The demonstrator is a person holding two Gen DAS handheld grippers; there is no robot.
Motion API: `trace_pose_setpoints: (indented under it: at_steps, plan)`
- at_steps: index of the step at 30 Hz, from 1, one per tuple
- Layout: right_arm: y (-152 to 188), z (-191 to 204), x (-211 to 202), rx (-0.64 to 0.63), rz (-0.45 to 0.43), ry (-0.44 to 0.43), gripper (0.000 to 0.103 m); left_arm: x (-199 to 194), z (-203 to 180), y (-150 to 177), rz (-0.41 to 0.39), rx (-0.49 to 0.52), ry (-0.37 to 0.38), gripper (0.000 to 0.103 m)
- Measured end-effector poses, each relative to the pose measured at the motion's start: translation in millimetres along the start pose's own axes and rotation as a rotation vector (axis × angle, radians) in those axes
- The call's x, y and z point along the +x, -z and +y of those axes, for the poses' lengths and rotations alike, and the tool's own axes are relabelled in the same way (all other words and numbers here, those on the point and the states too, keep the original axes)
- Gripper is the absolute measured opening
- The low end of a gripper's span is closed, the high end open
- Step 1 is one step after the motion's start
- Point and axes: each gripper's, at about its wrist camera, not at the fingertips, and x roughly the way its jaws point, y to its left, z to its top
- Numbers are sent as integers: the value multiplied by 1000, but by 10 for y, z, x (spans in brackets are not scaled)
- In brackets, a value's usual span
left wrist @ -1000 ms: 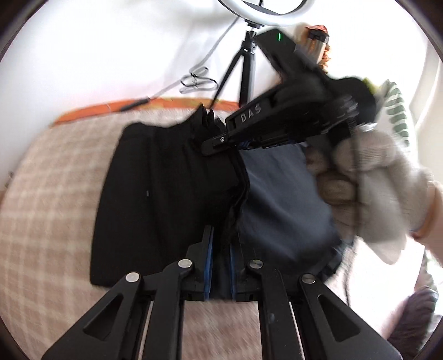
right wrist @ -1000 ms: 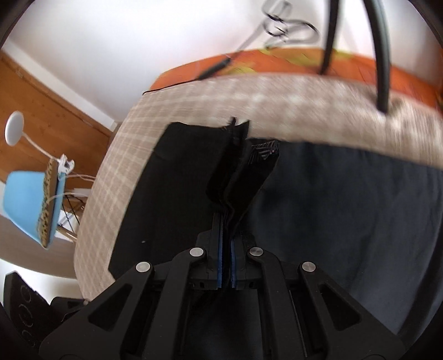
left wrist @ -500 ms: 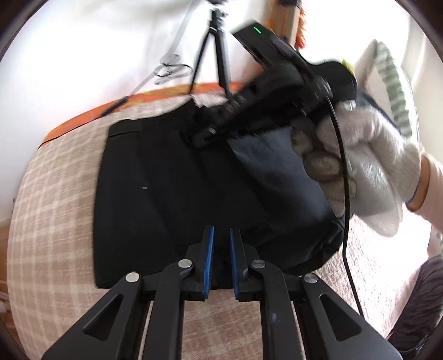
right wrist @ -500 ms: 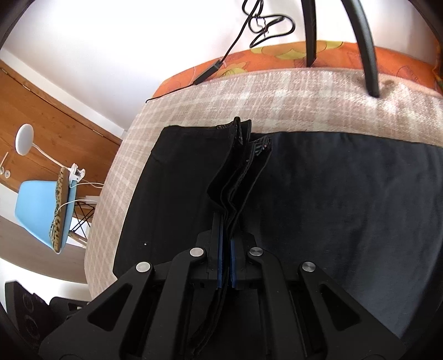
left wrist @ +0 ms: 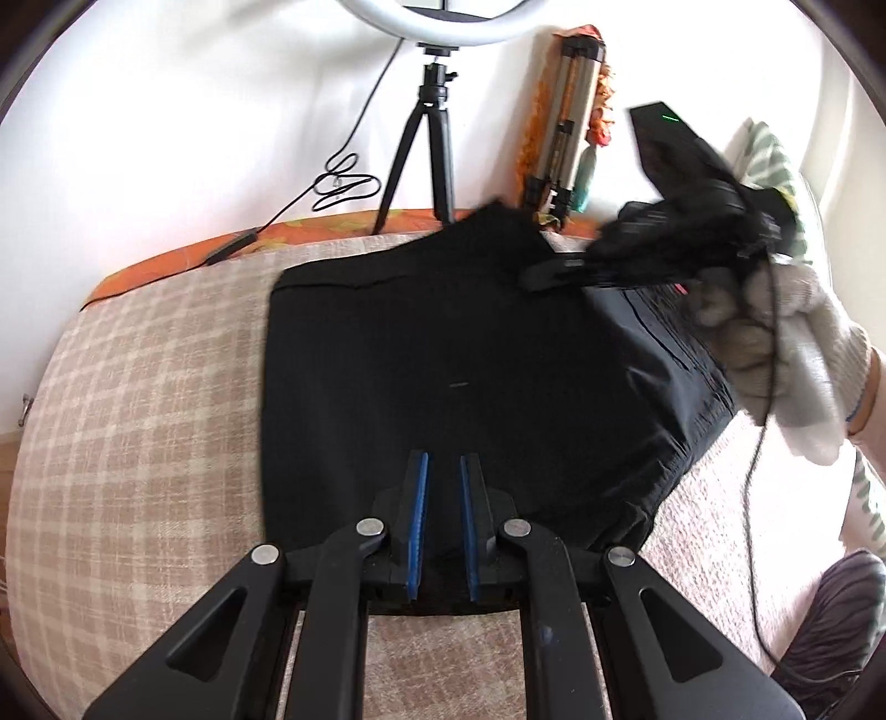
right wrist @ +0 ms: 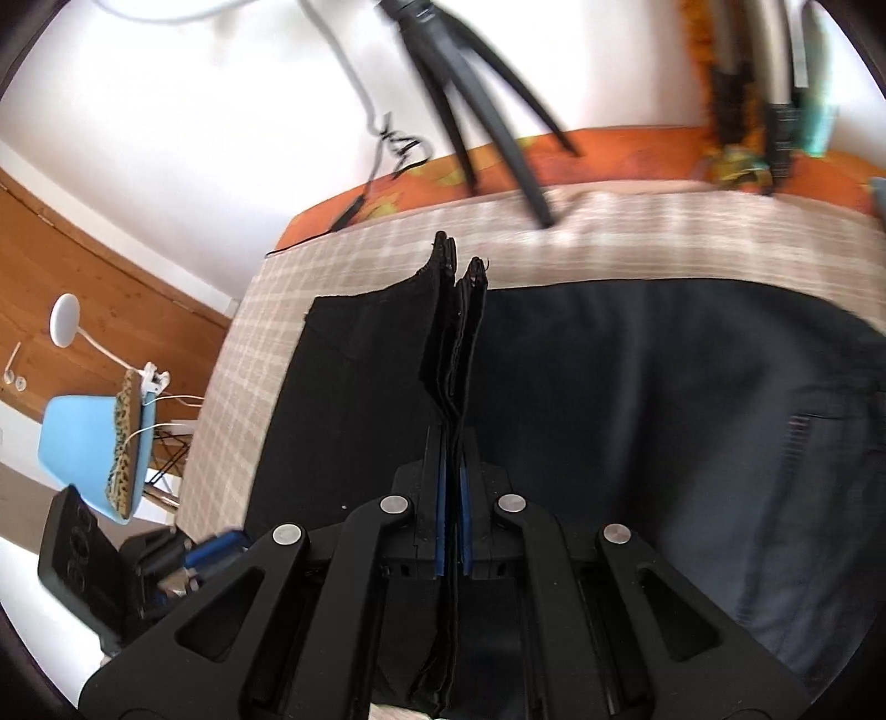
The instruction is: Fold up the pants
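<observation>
The black pants lie spread on a checked beige blanket over a bed, filling the middle of the left wrist view, with one edge running along the left and the waistband end off to the right. The left claw hovers at the near edge of the cloth, its blue pads a narrow gap apart with nothing between them, so it is released from the fabric. Over on the right, a white-gloved hand carries the right claw, and that one is clenched hard on a bunched fold of the pants; the pinched layers stand up in a ridge between its pads and run away from the camera. From that view the rest of the garment stretches wide to the right, dark and a little blurred. Beyond the far edge of the bed, an orange cover shows, a black tripod stands with a ring light on top, and a cable loops against the white wall.
</observation>
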Motion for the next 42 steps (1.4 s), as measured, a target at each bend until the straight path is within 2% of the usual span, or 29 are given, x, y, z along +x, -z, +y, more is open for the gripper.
trace_pose_setpoints:
  at_steps: [3,7,14,19,25,27,33,36,37,38,40,42]
  plan:
    - [12,-142,-124,17,-1,32,5,49,44,9,8,-30,-4,9]
    - [32,-355,-332,22,-8,85,4,159,52,-2,12,-21,-28,9]
    - [48,-824,-669,89,-28,159,4,212,25,-80,0,-49,-16,9]
    - [127,-1076,-607,119,-9,201,5,390,-131,-148,15,-3,-26,9]
    - [162,-1239,-496,124,-3,237,4,677,-184,-126,90,13,-51,9]
    - [172,-1251,-486,123,-8,246,4,733,-159,-111,113,9,-60,9]
    - [186,-1215,-481,92,-7,281,3,709,-127,-67,113,20,-72,9]
    - [196,-1104,-448,31,-9,340,3,630,-80,-19,103,13,-99,9]
    - [200,-1045,-452,3,-12,378,4,592,-33,7,100,-7,-104,9]
    - [200,-1004,-470,-5,-17,413,12,559,17,31,100,-30,-105,9]
    - [209,-892,-565,-18,-55,476,18,495,108,70,103,-83,-88,9]
    - [217,-720,-675,-46,-106,469,24,442,138,99,98,-106,-66,9]
